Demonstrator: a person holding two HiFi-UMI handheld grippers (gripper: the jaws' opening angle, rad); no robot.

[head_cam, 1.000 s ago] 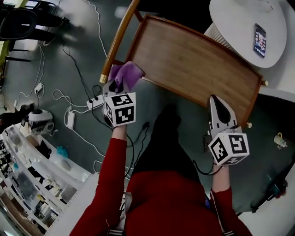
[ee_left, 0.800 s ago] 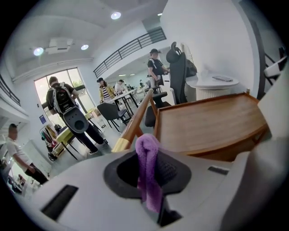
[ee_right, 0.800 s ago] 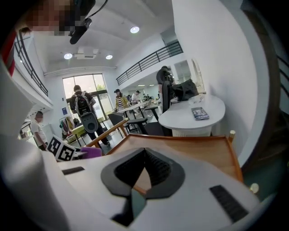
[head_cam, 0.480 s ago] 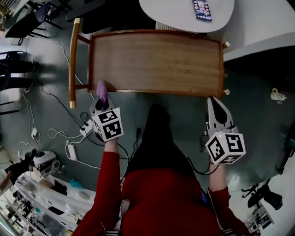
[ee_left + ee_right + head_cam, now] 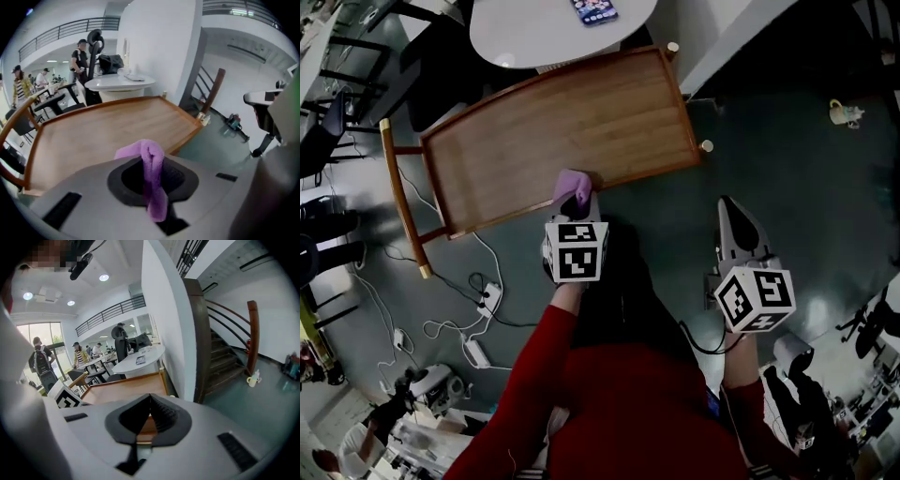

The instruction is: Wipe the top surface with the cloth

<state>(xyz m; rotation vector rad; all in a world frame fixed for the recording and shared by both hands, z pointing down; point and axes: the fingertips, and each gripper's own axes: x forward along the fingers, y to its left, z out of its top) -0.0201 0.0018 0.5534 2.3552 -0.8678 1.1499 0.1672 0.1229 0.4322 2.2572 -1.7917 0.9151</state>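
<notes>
The wooden top (image 5: 553,136) is a rimmed rectangular tray surface seen from above in the head view. A purple cloth (image 5: 572,185) lies over its near rim, about mid-length. My left gripper (image 5: 576,199) is shut on that cloth, and in the left gripper view the cloth (image 5: 153,178) hangs pinched in my left gripper (image 5: 150,159) just before the wooden top (image 5: 103,136). My right gripper (image 5: 732,216) hovers over the floor, right of the top and off it, shut with nothing in it. In its own view the right gripper (image 5: 149,401) points towards the wooden top (image 5: 124,389).
A round white table (image 5: 534,33) with a phone (image 5: 593,9) stands behind the top. The wooden handle bar (image 5: 398,202) is at its left end. Cables and a power strip (image 5: 487,298) lie on the floor at left. A mug (image 5: 847,112) sits at far right, near a staircase (image 5: 225,362).
The left gripper has carried the cloth rightwards along the near rim, from the left corner to about the middle. The head view has swung round. The right gripper stays off the top.
</notes>
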